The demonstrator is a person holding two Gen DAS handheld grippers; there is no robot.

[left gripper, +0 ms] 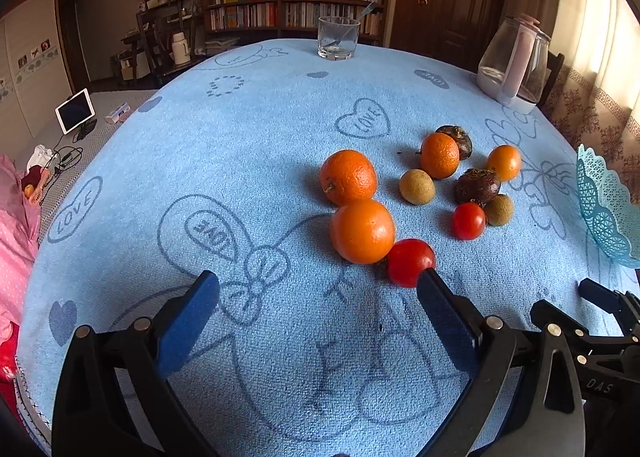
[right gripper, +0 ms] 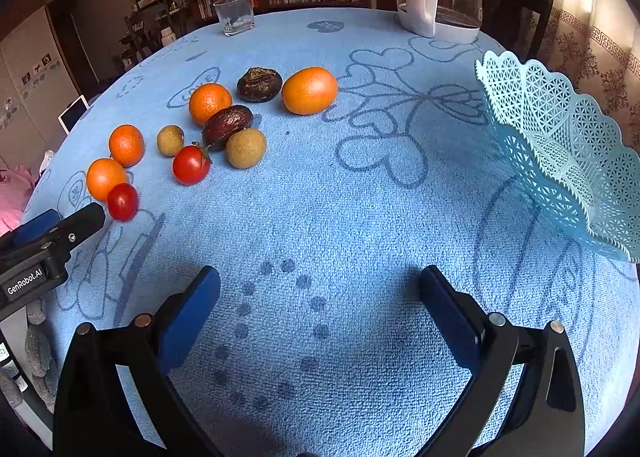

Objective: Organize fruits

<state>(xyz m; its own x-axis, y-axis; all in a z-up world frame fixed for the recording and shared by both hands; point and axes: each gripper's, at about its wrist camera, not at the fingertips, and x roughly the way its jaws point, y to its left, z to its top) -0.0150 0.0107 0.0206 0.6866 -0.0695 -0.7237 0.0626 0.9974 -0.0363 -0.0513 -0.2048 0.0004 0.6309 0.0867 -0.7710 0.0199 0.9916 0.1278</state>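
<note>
1. We see the left gripper [left gripper: 318,289] with its jaws wide apart, holding nothing, low over the blue cloth [left gripper: 240,177].
2. The near tomato [left gripper: 408,262] lies just beyond its right fingertip, touching the near orange [left gripper: 362,231].
3. The right gripper [right gripper: 320,285] also stands spread and empty.
4. Past the near tomato lie 3 more oranges, 2 brown fruits, 2 dark fruits and 1 second tomato [right gripper: 191,164].
5. The lattice basket [right gripper: 560,145] stands well right of that tomato, empty.
</note>
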